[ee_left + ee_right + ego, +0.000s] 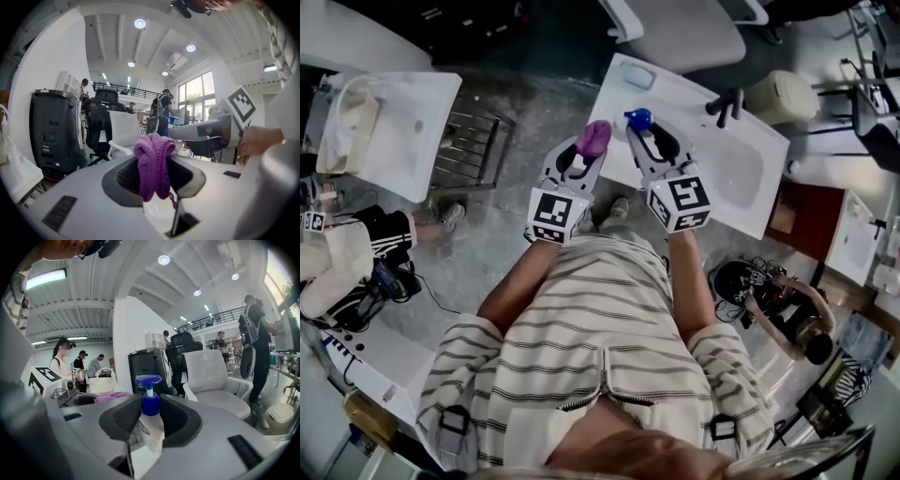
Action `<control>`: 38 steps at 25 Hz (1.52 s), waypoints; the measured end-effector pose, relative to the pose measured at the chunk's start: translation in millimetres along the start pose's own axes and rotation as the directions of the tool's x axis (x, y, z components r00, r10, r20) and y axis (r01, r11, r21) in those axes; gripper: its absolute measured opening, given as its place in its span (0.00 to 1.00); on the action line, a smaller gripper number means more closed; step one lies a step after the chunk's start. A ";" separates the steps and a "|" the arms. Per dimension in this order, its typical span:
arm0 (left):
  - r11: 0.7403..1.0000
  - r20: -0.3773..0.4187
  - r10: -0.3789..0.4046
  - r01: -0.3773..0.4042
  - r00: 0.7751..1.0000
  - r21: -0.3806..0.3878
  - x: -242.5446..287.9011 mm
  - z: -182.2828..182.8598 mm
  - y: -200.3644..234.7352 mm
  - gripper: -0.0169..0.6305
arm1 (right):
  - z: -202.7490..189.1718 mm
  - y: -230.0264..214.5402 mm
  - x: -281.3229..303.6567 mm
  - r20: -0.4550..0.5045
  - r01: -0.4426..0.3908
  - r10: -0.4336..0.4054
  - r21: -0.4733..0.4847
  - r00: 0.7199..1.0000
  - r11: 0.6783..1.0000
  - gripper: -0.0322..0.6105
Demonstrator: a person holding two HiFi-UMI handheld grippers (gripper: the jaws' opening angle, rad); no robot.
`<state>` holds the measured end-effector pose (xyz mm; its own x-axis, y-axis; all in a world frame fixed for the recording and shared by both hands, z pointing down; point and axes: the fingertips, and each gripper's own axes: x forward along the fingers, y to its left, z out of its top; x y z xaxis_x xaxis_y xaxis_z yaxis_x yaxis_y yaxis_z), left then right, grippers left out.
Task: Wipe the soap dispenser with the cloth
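A clear soap dispenser (150, 423) with a blue pump head (637, 118) is held upright in my right gripper (149, 420), whose jaws are shut on its body. A bunched purple cloth (153, 161) sits clamped in my left gripper (154, 176). In the head view the purple cloth (593, 139) and left gripper (581, 155) are just left of the right gripper (649, 139), both raised in front of the person, over the near edge of a white sink counter (741, 178). The cloth and the dispenser are apart.
The white counter holds a basin, a dark tap (727, 103) and a pale soap dish (637, 75). A second white sink (389, 131) stands at left. A person (356, 258) sits at lower left, another (792, 319) at lower right. A white chair (220, 376) stands ahead.
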<state>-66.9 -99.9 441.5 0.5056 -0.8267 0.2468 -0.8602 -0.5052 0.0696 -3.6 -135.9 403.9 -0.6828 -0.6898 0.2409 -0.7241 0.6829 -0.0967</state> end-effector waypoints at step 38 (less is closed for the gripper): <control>0.978 0.047 -0.176 0.168 0.983 0.126 16.8 32.3 -67.7 0.23 | 45.9 -9.2 -30.7 0.074 0.043 -0.042 -0.017 0.996 0.999 0.26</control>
<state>2.0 -87.5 409.7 0.6513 -0.7359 0.1849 -0.7472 -0.6645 -0.0127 19.5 -132.1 353.0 -0.6573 -0.7335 0.1729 -0.7511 0.6565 -0.0702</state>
